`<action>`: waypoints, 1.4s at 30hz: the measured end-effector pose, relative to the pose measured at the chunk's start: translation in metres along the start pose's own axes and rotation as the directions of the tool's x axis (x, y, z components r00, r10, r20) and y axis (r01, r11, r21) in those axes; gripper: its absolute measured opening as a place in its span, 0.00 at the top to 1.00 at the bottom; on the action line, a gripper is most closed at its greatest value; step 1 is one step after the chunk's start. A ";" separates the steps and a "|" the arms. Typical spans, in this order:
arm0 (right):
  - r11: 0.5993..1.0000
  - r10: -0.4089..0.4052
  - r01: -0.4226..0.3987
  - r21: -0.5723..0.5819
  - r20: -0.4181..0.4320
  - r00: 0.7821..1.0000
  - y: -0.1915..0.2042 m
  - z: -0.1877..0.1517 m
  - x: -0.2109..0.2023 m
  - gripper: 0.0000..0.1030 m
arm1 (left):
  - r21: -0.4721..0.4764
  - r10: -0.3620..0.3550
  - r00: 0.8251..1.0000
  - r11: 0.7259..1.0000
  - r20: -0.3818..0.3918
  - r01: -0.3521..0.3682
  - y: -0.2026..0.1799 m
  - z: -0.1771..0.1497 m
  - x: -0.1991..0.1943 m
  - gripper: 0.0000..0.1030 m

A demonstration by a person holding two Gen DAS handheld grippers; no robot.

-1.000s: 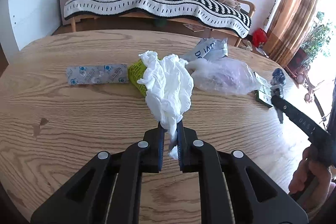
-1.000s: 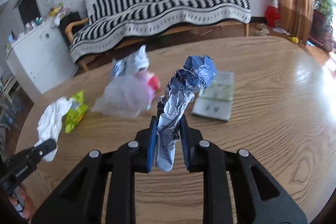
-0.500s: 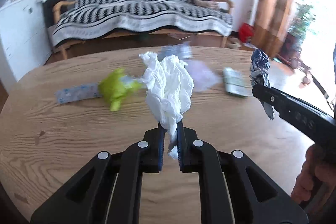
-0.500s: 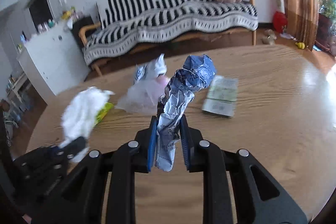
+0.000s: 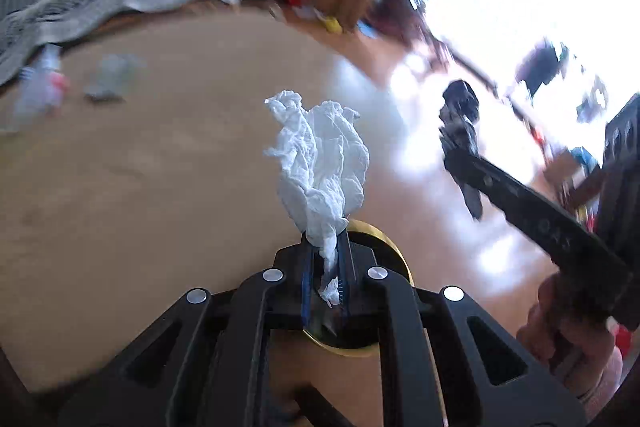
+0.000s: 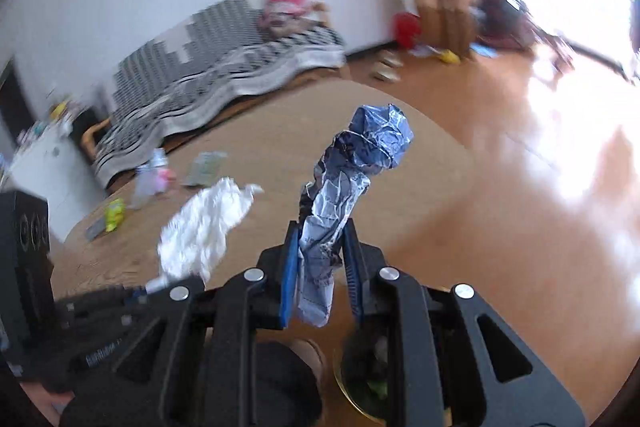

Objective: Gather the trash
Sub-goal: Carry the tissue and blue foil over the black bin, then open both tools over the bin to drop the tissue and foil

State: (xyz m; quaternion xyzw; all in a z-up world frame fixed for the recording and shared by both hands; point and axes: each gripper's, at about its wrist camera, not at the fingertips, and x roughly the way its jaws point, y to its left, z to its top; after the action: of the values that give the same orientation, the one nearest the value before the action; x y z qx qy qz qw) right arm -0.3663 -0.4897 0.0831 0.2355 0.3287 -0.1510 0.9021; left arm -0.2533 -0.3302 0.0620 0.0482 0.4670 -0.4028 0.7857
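Trash in both tongs: left gripper (image 5: 325,269) clenched on white tissue (image 5: 320,163), right gripper (image 6: 322,263) clamped on crumpled blue foil wrapper (image 6: 352,179). Both held above the wooden table (image 5: 120,187) edge, gold-rimmed bin (image 6: 362,393) just below; remaining scraps (image 6: 160,179) well apart across the table.

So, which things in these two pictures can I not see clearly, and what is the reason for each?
- Gold-rimmed bin: left wrist view, mostly behind the left gripper; contents hidden.
- Same bin, right wrist view: under the right gripper; only a dark sliver with something green.
- Trash left on the table: motion blur, no labels readable.
- Crumpled foil wrapper: print too creased to read.
- White tissue: sharp, nothing hidden.
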 end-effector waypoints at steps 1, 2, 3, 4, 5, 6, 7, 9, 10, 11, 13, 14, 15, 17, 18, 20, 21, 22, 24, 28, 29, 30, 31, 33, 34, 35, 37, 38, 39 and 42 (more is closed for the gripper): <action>0.998 -0.009 0.011 0.056 -0.044 0.999 -0.023 -0.013 0.006 0.79 | 0.011 -0.013 0.999 1.000 -0.041 0.014 -0.011 -0.006 0.013 0.91; 0.995 -0.002 0.010 0.104 -0.078 0.997 -0.041 -0.022 0.013 0.79 | 0.027 -0.024 0.994 0.999 -0.103 0.027 -0.026 -0.015 0.034 0.91; 0.985 0.015 0.007 0.175 -0.129 0.991 -0.064 -0.037 0.024 0.79 | 0.043 -0.025 0.988 0.999 -0.154 0.032 -0.037 -0.023 0.053 0.91; 0.975 0.019 0.019 0.219 -0.169 0.985 -0.081 -0.050 0.035 0.79 | 0.051 -0.020 0.982 0.998 -0.189 0.030 -0.043 -0.030 0.068 0.91; 0.966 0.019 0.035 0.256 -0.205 0.979 -0.094 -0.064 0.045 0.79 | 0.051 -0.013 0.970 0.998 -0.243 0.027 -0.049 -0.038 0.090 0.91; 0.951 0.022 0.060 0.304 -0.260 0.965 -0.113 -0.081 0.062 0.79 | 0.050 -0.008 0.958 0.998 -0.287 0.023 -0.052 -0.045 0.109 0.91; 0.942 0.029 0.068 0.328 -0.282 0.959 -0.121 -0.088 0.070 0.79 | 0.055 0.000 0.949 0.998 -0.315 0.019 -0.053 -0.049 0.121 0.91; 0.922 0.053 0.079 0.379 -0.325 0.944 -0.139 -0.104 0.085 0.79 | 0.065 0.015 0.927 0.998 -0.374 0.010 -0.053 -0.060 0.147 0.91; 0.917 0.059 0.082 0.390 -0.336 0.940 -0.144 -0.109 0.090 0.79 | 0.071 0.021 0.921 0.997 -0.389 0.007 -0.052 -0.064 0.154 0.91; 0.916 0.058 0.085 0.391 -0.341 0.938 -0.146 -0.112 0.092 0.79 | 0.080 0.031 0.918 0.997 -0.396 0.001 -0.051 -0.065 0.159 0.91; 0.916 0.060 0.087 0.393 -0.347 0.936 -0.149 -0.114 0.098 0.79 | 0.082 0.033 0.912 0.997 -0.410 0.001 -0.048 -0.065 0.164 0.91; 0.914 0.061 0.087 0.395 -0.348 0.936 -0.150 -0.114 0.100 0.79 | 0.091 0.043 0.912 0.996 -0.408 -0.006 -0.051 -0.066 0.166 0.92; 0.914 0.060 0.088 0.395 -0.348 0.935 -0.150 -0.113 0.102 0.79 | 0.098 0.049 0.911 0.995 -0.410 -0.010 -0.054 -0.067 0.169 0.92; 0.914 0.061 0.088 0.397 -0.349 0.935 -0.149 -0.111 0.103 0.79 | 0.094 0.048 0.908 0.996 -0.417 -0.010 -0.046 -0.063 0.171 0.92; 0.914 0.063 0.087 0.396 -0.350 0.934 -0.149 -0.109 0.104 0.79 | 0.091 0.047 0.907 0.996 -0.418 -0.010 -0.044 -0.062 0.170 0.92; 0.914 0.063 0.089 0.397 -0.353 0.934 -0.154 -0.111 0.100 0.79 | 0.084 0.043 0.907 0.996 -0.419 -0.009 -0.046 -0.062 0.171 0.92; 0.913 0.063 0.090 0.398 -0.355 0.933 -0.154 -0.109 0.102 0.79 | 0.079 0.041 0.907 0.997 -0.418 -0.009 -0.044 -0.062 0.171 0.92; 0.912 0.065 0.090 0.400 -0.356 0.932 -0.155 -0.108 0.103 0.79 | 0.075 0.038 0.907 0.997 -0.419 -0.007 -0.043 -0.060 0.169 0.92; 0.912 0.060 0.094 0.398 -0.358 0.932 -0.154 -0.106 0.103 0.79 | 0.066 0.027 0.907 0.998 -0.421 0.001 -0.045 -0.059 0.167 0.92; 0.901 0.067 0.089 0.424 -0.340 0.938 -0.157 -0.096 0.101 0.54 | 0.060 0.033 0.904 0.998 -0.426 -0.009 -0.044 -0.062 0.169 0.67; 0.895 0.060 0.093 0.437 -0.324 0.944 -0.160 -0.093 0.099 0.19 | 0.036 0.021 0.901 0.999 -0.433 -0.006 -0.042 -0.063 0.169 0.47; 0.886 0.029 0.108 0.451 -0.287 0.957 -0.165 -0.088 0.091 0.06 | 0.012 0.004 0.905 1.000 -0.425 0.001 -0.041 -0.064 0.168 0.11; 0.883 -0.014 0.140 0.449 -0.274 0.962 -0.169 -0.082 0.085 0.06 | -0.007 -0.011 0.916 1.000 -0.401 0.009 -0.039 -0.064 0.166 0.06; 0.872 -0.036 0.155 0.465 -0.254 0.967 -0.175 -0.075 0.078 0.06 | -0.001 -0.015 0.932 1.000 -0.363 0.015 -0.042 -0.062 0.160 0.05; 0.861 -0.030 0.158 0.484 -0.261 0.965 -0.179 -0.073 0.076 0.06 | 0.009 -0.022 0.933 1.000 -0.359 0.027 -0.044 -0.061 0.158 0.06; 0.852 -0.017 0.153 0.500 -0.266 0.964 -0.181 -0.072 0.075 0.06 | 0.020 -0.021 0.935 0.999 -0.353 0.030 -0.046 -0.059 0.155 0.06; 0.853 -0.033 0.155 0.498 -0.245 0.969 -0.180 -0.066 0.069 0.06 | 0.033 -0.008 0.950 0.999 -0.313 0.019 -0.050 -0.050 0.140 0.06; 0.868 -0.080 0.176 0.465 -0.219 0.972 -0.177 -0.060 0.064 0.06 | 0.035 -0.009 0.957 0.999 -0.290 0.020 -0.051 -0.044 0.131 0.06; 0.887 -0.131 0.198 0.418 -0.184 0.974 -0.171 -0.055 0.058 0.06 | 0.034 -0.013 0.965 0.999 -0.262 0.023 -0.051 -0.037 0.120 0.06; 0.926 -0.203 0.230 0.299 -0.119 0.972 -0.151 -0.034 0.052 0.06 | 0.027 -0.018 0.992 0.999 -0.123 0.022 -0.040 -0.002 0.068 0.05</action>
State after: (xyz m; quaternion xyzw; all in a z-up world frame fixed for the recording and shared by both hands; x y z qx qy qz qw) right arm -0.4100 -0.6055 -0.0234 0.3428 0.3634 -0.2892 0.8166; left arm -0.2657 -0.3960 0.0209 0.0794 0.5089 -0.4135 0.7508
